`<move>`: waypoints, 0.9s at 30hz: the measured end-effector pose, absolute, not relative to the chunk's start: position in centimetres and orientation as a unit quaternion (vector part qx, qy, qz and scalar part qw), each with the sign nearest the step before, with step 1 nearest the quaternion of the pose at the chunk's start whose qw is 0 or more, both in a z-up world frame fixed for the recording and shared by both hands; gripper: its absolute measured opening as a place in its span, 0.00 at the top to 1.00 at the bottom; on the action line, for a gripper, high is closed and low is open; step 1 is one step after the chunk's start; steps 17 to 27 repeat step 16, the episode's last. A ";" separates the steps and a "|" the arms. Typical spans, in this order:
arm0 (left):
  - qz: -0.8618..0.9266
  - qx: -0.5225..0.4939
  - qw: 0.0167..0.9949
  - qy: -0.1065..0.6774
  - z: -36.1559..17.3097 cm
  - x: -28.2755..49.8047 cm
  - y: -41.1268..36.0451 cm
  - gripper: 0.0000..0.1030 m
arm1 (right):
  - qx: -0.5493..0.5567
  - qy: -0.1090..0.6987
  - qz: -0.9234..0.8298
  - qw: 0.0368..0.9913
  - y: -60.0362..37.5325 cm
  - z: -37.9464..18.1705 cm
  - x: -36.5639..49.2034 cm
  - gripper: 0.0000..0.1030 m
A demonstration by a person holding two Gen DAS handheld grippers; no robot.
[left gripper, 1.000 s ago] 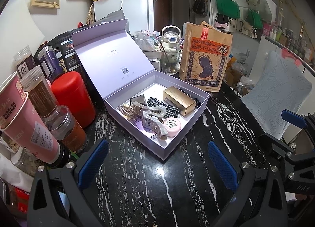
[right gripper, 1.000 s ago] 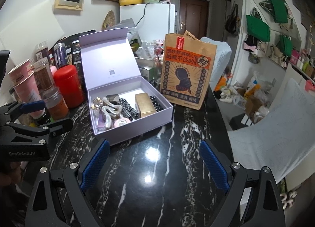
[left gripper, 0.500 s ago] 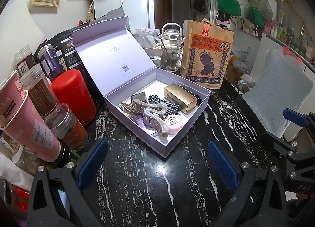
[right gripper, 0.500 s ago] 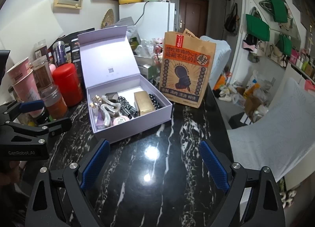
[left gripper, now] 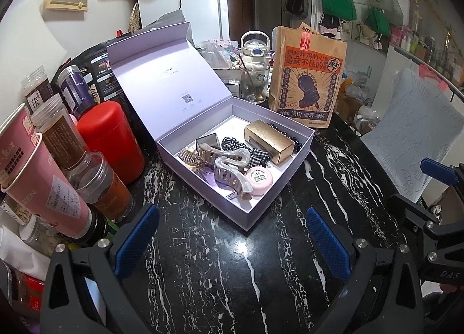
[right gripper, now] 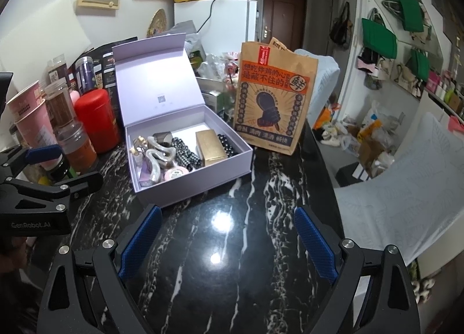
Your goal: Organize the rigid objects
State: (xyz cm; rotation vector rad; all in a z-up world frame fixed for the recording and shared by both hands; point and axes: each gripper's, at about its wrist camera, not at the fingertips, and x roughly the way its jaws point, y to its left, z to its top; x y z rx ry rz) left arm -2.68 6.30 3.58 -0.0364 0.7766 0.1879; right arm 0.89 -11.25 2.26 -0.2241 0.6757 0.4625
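A lilac box (left gripper: pixel 278 192) (right gripper: pixel 203 180) stands on the black marble table with its lid raised. Inside lie a gold carton (left gripper: pixel 268 141) (right gripper: pixel 210 147), pearly hair claws (left gripper: pixel 232 173) (right gripper: pixel 158 157), a gold claw clip (left gripper: pixel 190 158), a checked scrunchie (left gripper: pixel 255 154), dark beads (right gripper: pixel 227 144) and a pink round tin (left gripper: pixel 259 180) (right gripper: pixel 175 174). My left gripper (left gripper: pixel 232 232) is open over bare table in front of the box, nothing between its blue pads. My right gripper (right gripper: pixel 227 235) is open too, nearer the box's right front corner. Each gripper shows at the edge of the other's view.
Left of the box crowd a red canister (left gripper: pixel 111 138), pink cups (left gripper: pixel 34 171) and several jars (left gripper: pixel 98 183). A brown paper bag (left gripper: pixel 307 73) (right gripper: pixel 274 96) stands behind the box on the right. A kettle and a glass (left gripper: pixel 255 84) sit behind. The table edge runs along the right.
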 end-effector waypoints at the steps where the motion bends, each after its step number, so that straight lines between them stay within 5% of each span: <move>1: 0.091 -0.017 0.921 0.378 3.6 -2.7 6.3 0.00 | -0.109 0.329 0.224 0.911 -11.3 2.2 0.9 0.09; 27: 0.084 -0.023 0.919 0.385 3.0 -2.3 6.4 0.00 | -0.106 0.340 0.220 0.908 -11.2 1.8 1.4 0.09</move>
